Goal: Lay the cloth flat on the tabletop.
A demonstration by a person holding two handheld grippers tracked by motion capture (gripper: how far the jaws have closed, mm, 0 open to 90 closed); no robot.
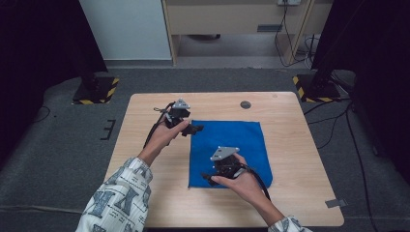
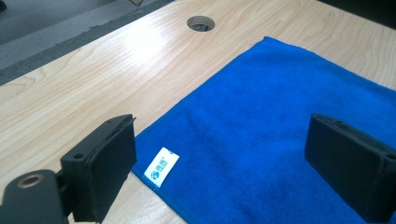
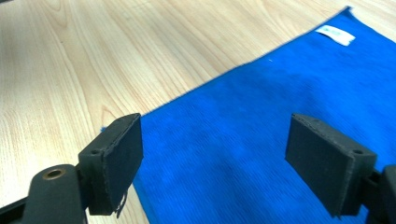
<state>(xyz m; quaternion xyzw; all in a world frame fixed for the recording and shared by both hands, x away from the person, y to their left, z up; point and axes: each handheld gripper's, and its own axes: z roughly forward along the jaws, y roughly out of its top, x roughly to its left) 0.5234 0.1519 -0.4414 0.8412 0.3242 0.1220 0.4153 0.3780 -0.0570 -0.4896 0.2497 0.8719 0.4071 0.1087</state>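
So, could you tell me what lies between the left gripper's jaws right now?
In the left gripper view, the open left gripper frames the blue cloth's corner with its white label; nothing is gripped.

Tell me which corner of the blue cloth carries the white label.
The far-left corner of the blue cloth, the one in front of the left gripper. The white label lies on it; the three other corners look plain blue.

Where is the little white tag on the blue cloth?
The white tag sits at the blue cloth's far left corner in the high view, right beside the open left gripper.
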